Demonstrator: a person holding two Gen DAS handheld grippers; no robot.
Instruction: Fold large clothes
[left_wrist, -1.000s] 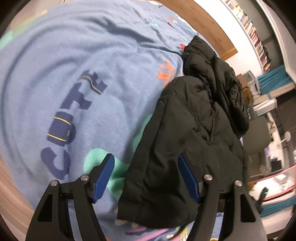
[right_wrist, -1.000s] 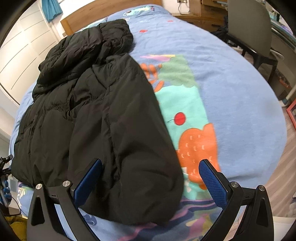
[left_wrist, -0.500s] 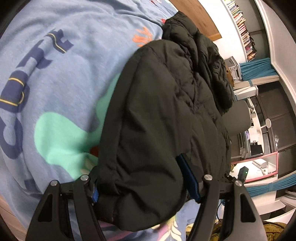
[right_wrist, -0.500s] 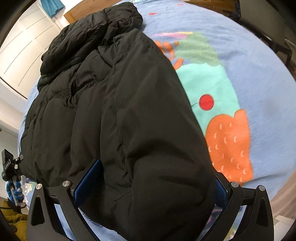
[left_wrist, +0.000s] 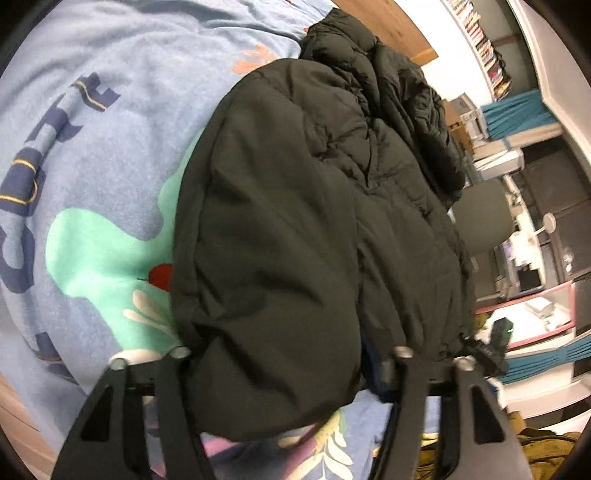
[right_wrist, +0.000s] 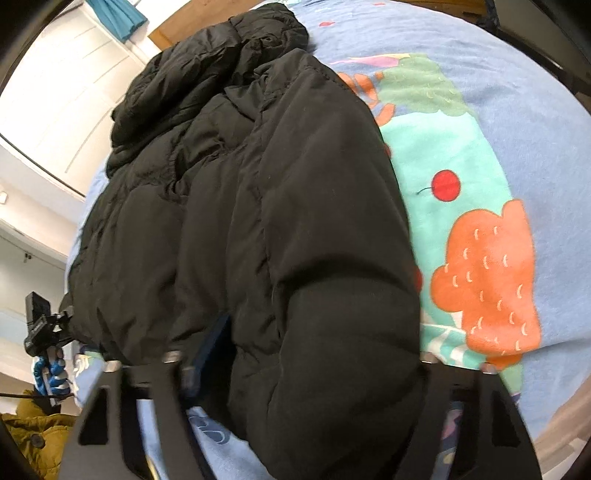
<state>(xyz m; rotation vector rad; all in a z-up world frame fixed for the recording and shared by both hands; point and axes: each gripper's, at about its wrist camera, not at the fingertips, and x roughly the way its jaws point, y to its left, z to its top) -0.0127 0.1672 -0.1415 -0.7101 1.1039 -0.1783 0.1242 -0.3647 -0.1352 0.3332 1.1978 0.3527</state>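
Note:
A black puffer jacket (left_wrist: 314, 206) lies on a blue patterned bedspread (left_wrist: 92, 147), hood at the far end. My left gripper (left_wrist: 284, 365) is open, its jaws wide apart with the jacket's near left hem corner bulging between them and hiding the pads. The same jacket (right_wrist: 258, 221) fills the right wrist view. My right gripper (right_wrist: 306, 365) is open too, straddling the near right hem corner, with one blue pad (right_wrist: 214, 343) showing at the left.
The bedspread (right_wrist: 517, 129) runs right to the bed's edge. A wooden headboard (left_wrist: 388, 26) is beyond the hood. A grey chair (left_wrist: 484, 218) and shelves stand past the bed. An olive garment (right_wrist: 37, 443) lies on the floor.
Both grippers have pushed forward onto the jacket's near hem. The fabric now sits between the open jaws of each and covers most of the blue pads.

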